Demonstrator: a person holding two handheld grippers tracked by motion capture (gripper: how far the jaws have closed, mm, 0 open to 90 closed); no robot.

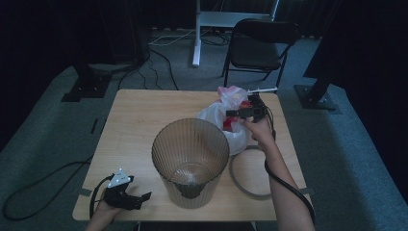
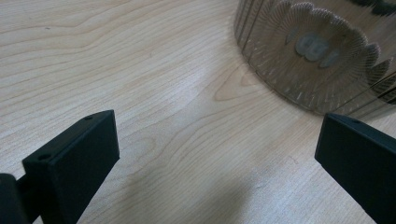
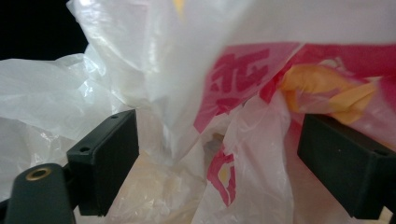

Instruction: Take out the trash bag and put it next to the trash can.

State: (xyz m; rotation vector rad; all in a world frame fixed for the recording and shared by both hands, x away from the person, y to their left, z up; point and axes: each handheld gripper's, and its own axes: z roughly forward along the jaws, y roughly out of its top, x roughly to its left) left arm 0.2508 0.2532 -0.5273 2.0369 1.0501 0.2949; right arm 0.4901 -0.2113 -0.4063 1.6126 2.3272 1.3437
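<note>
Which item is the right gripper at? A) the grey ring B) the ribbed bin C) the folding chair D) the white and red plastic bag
D: in the high view the right gripper is at the plastic bag behind the bin, and the right gripper view has bag film between its open jaws.

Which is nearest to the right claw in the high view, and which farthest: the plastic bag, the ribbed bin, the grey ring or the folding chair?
From the right claw:
1. Plastic bag, right at the claw, on the table's far right.
2. Grey ring and ribbed bin, too close to call; ring lies flat at near right, bin stands mid-table.
3. Folding chair, on the floor beyond the table.
</note>
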